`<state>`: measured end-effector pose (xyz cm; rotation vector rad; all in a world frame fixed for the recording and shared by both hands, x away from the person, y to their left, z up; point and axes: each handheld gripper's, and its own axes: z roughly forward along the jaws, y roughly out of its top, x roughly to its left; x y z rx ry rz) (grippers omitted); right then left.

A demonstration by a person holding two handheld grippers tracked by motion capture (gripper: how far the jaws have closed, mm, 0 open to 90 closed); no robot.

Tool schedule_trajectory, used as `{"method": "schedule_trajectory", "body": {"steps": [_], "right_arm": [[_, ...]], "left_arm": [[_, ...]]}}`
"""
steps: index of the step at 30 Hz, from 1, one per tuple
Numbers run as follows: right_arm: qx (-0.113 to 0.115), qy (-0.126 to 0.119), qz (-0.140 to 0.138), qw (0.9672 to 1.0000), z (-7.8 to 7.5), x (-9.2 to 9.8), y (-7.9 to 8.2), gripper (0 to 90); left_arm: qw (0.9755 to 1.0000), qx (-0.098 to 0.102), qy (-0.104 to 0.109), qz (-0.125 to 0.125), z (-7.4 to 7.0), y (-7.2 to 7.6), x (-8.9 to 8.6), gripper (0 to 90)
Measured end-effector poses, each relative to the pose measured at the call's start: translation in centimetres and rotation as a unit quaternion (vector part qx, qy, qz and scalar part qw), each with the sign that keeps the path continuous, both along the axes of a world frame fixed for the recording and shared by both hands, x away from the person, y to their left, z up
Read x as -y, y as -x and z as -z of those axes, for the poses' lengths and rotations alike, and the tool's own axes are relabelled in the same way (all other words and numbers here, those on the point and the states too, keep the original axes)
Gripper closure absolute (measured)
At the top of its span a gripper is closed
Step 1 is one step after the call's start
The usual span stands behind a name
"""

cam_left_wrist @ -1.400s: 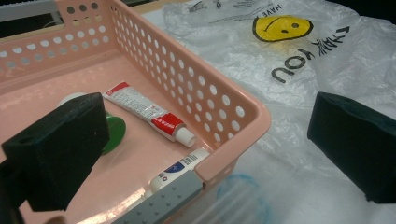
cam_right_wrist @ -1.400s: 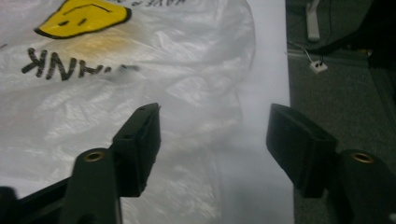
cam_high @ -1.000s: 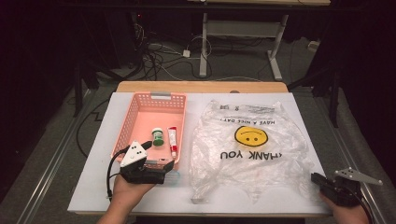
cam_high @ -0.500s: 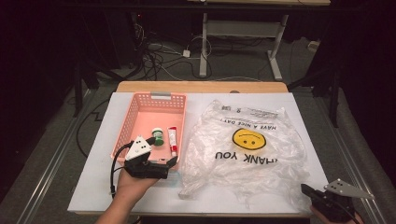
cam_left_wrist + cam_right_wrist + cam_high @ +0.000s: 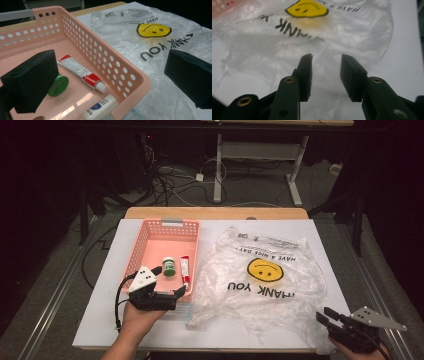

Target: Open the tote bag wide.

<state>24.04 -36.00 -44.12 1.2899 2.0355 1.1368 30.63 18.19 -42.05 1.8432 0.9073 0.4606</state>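
A crumpled clear plastic bag (image 5: pixel 260 285) with a yellow smiley and "THANK YOU" print lies on the white table right of a pink basket (image 5: pixel 150 235). In the basket are a green-capped bottle (image 5: pixel 169 268), a red-and-white tube (image 5: pixel 184 270) and a white bottle (image 5: pixel 100 108). My left gripper (image 5: pixel 169 282) is open at the basket's near right corner; its jaws straddle the basket wall (image 5: pixel 112 75). My right gripper (image 5: pixel 324 315) is at the table's near right corner by the bag's edge. Its jaws have just been opening and stand apart (image 5: pixel 325 72) over the bag, pinching nothing.
The white tabletop (image 5: pixel 100 320) has bare room left of the basket and along the front edge. A wooden strip (image 5: pixel 215 213) marks the far edge. Beyond it are floor cables (image 5: pixel 170 185) and a white desk frame (image 5: pixel 260 150).
The right gripper has shifted left and slightly up along the front edge, and its jaws have parted. The bag's near edge has resettled. The left gripper stayed put.
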Motion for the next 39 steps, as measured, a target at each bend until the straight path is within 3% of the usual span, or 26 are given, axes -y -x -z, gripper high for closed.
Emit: {"method": "schedule_trajectory", "body": {"steps": [1,3,4,7,8,9,11,12,13,14,15,16,17,18,20,21,22,23,24,27,30,32,36,38,39], "right_arm": [[0.010,-0.001,0.007,0.9999,-0.4,0.4,-1.2,60.6],[0.014,-0.002,0.009,0.9999,-0.5,0.6,-2.0,60.4],[0.012,-0.004,0.018,0.9997,-0.8,0.9,-3.7,59.5],[0.016,0.006,0.029,0.9994,-1.0,1.2,-6.6,56.8],[0.016,0.006,0.029,0.9994,-1.0,1.2,-6.6,56.8],[0.011,0.010,0.036,0.9992,-1.0,1.3,-8.7,56.4],[0.008,0.009,0.048,0.9988,-0.9,1.5,-10.9,56.4],[0.008,0.009,0.048,0.9988,-0.9,1.5,-10.9,56.4],[0.006,0.007,0.055,0.9984,-0.8,1.6,-13.0,56.5],[0.006,0.007,0.055,0.9984,-0.8,1.6,-13.0,56.5],[-0.002,0.002,0.060,0.9982,-0.5,1.7,-15.2,56.5],[-0.005,0.001,0.064,0.9980,-0.4,1.8,-16.3,56.5],[-0.005,0.001,0.064,0.9980,-0.4,1.8,-16.3,56.5],[-0.016,-0.007,0.068,0.9976,-0.3,2.1,-18.3,56.5],[-0.020,-0.003,0.069,0.9974,-0.3,2.1,-19.2,56.0],[-0.026,0.007,0.070,0.9972,-0.2,2.2,-20.9,55.2],[-0.026,0.007,0.070,0.9972,-0.2,2.2,-20.9,55.2],[-0.039,0.003,0.072,0.9966,0.1,2.4,-22.7,54.5],[-0.039,0.003,0.072,0.9966,0.1,2.4,-22.7,54.5],[-0.063,-0.005,0.072,0.9954,0.9,2.8,-25.2,53.9],[-0.072,-0.017,0.067,0.9951,1.2,2.8,-26.0,55.8],[-0.083,0.000,0.060,0.9948,1.6,2.2,-26.8,63.2],[-0.094,0.004,0.060,0.9937,2.1,2.0,-27.4,68.8],[-0.104,0.004,0.060,0.9928,2.5,1.7,-27.6,77.8],[-0.104,0.004,0.060,0.9928,2.5,1.7,-27.6,77.8]], "left_arm": [[0.9996,0.002,-0.023,-0.013,0.0,0.2,0.0,0.0],[0.9995,0.001,-0.029,-0.013,0.0,0.3,0.0,0.0],[0.9995,-0.001,-0.030,-0.011,0.1,0.5,-0.1,0.0],[0.9995,0.000,-0.029,-0.006,0.2,0.7,-0.2,0.0],[0.9996,-0.002,-0.028,-0.003,0.2,0.8,-0.3,0.0],[0.9996,-0.002,-0.028,-0.004,0.3,0.9,-0.3,0.0],[0.9997,-0.012,-0.022,0.000,0.2,1.0,-0.4,0.0],[0.9995,-0.019,-0.024,0.006,0.2,1.0,-0.4,0.0],[0.9995,-0.006,-0.031,0.001,0.1,1.3,-0.4,0.0],[0.9995,-0.006,-0.031,0.001,0.1,1.3,-0.4,0.0],[0.9996,-0.001,-0.028,0.001,0.0,1.4,-0.4,0.0],[0.9997,-0.004,-0.025,0.003,0.1,1.3,-0.4,0.0],[0.9997,-0.004,-0.025,0.003,0.1,1.3,-0.4,0.0],[0.9998,-0.005,-0.021,0.005,0.2,1.4,-0.4,0.0],[0.9998,-0.005,-0.018,0.004,0.3,1.4,-0.4,0.0],[0.9998,-0.007,-0.015,0.004,0.3,1.4,-0.4,0.0],[0.9999,-0.007,-0.012,0.005,0.2,1.4,-0.5,0.0],[0.9999,-0.002,-0.008,0.005,0.1,1.4,-0.4,0.0],[0.9999,-0.002,-0.008,0.005,0.1,1.4,-0.4,0.0],[0.9999,0.005,-0.013,0.003,0.0,1.4,-0.3,0.0],[0.9999,0.004,-0.013,0.000,0.1,1.4,-0.3,0.0],[0.9999,0.004,-0.013,-0.001,0.1,1.4,-0.3,0.0],[0.9999,0.002,-0.015,0.000,0.1,1.4,-0.2,0.0],[0.9999,0.002,-0.014,0.003,0.1,1.4,-0.1,0.0],[0.9999,0.001,-0.013,0.004,0.1,1.5,0.0,0.0]]}}
